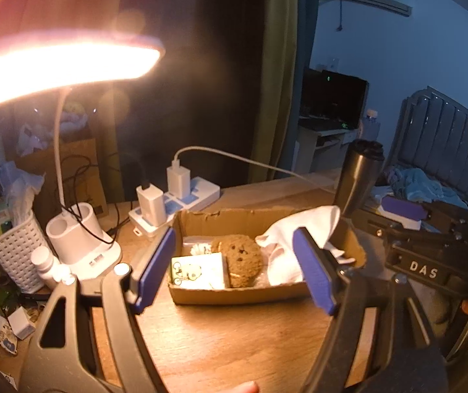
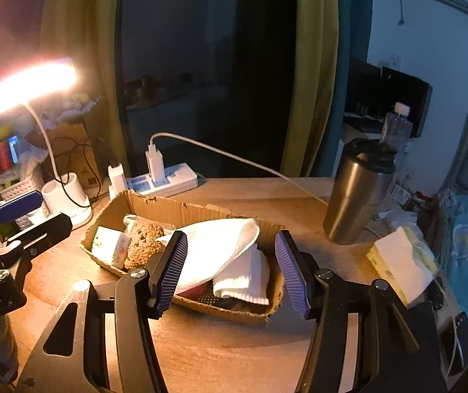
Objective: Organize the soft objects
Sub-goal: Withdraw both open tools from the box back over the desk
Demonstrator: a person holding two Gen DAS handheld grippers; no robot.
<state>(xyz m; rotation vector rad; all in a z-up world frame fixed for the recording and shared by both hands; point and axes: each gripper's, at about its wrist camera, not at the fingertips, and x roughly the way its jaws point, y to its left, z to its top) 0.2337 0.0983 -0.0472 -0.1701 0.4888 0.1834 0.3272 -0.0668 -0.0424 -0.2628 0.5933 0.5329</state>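
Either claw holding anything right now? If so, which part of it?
Nothing is held. The left claw and the right claw are both open and empty, in front of the cardboard box. The white cloth lies in the box, ungripped.

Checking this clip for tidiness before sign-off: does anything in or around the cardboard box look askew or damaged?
Yes. The white cloth is not folded flat: it lies bunched and drapes over the far rim of the cardboard box. The box's cut top edges are ragged. The brown knitted item and small white packet lie inside.

Wooden desk [image 2: 234, 353] bearing cardboard box [image 2: 201, 211], power strip [image 2: 168, 181], tumbler [image 2: 355, 196].
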